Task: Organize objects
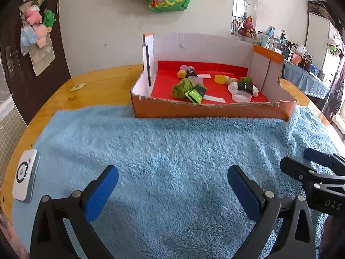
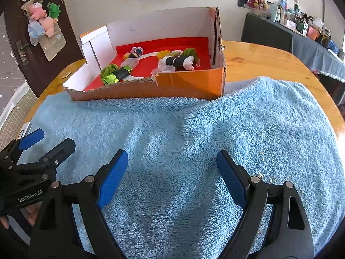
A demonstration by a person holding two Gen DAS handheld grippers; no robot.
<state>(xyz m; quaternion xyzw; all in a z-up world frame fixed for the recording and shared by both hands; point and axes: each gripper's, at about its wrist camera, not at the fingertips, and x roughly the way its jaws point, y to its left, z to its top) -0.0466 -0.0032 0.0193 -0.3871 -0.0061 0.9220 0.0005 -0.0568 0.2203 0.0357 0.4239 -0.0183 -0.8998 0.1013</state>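
Inside orange box [image 1: 211, 109]: yarn bundles [image 1: 183, 88], lids [image 1: 242, 95]

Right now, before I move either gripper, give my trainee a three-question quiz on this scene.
1. True or false: the left gripper holds a yarn ball.
2. What lines the floor of the cardboard box?
A. red sheet
B. blue towel
C. bare wood
3. What lies directly under both grippers?

Key:
1. False; both it and the right gripper are open and empty.
2. A, the red sheet.
3. The blue towel on the wooden table.
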